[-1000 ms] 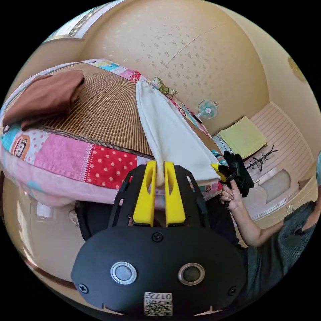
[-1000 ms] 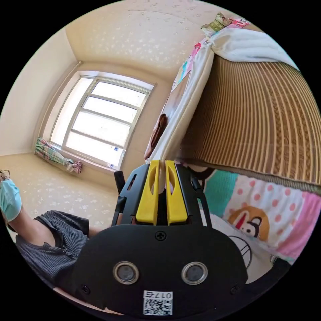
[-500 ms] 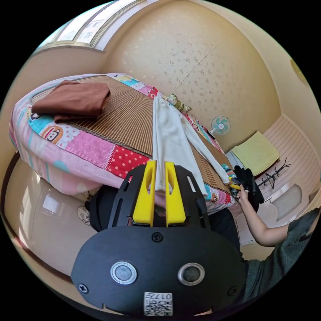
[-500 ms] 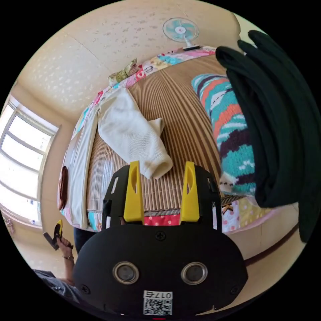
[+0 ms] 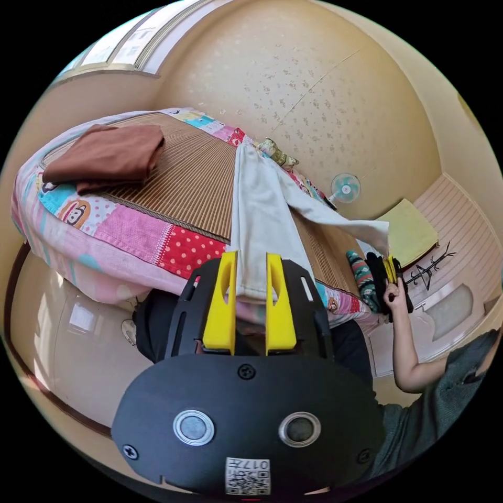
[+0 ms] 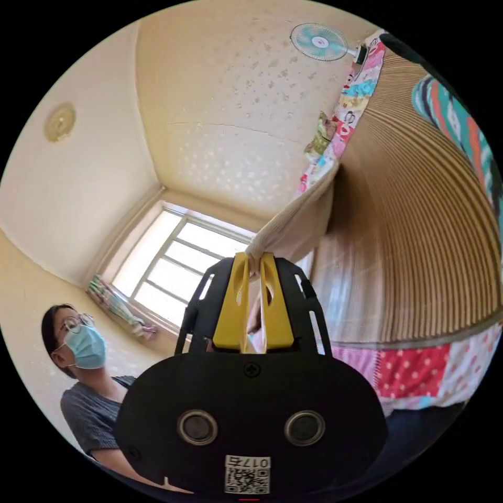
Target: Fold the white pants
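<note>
Left gripper [image 5: 250,262] jaws narrow but not closed, hem of one leg of the white pants [image 5: 259,220] lying between them; can't tell if they press it. Pants lie on the bed [image 5: 173,181] over the striped mat, running from the jaws toward 12 o'clock. Second leg stretches out toward 3 o'clock, lifted off the mat, its end held at the right gripper [image 5: 390,270] in the person's hand [image 5: 394,291]. In the right gripper view, right gripper [image 6: 254,262] jaws closed on bunched white pants [image 6: 301,222] fabric, pulled taut toward 1 o'clock. Folded brown cloth [image 5: 107,154] on bed at 10 o'clock, well apart from pants. Fan [image 5: 344,187] at 2 o'clock.
</note>
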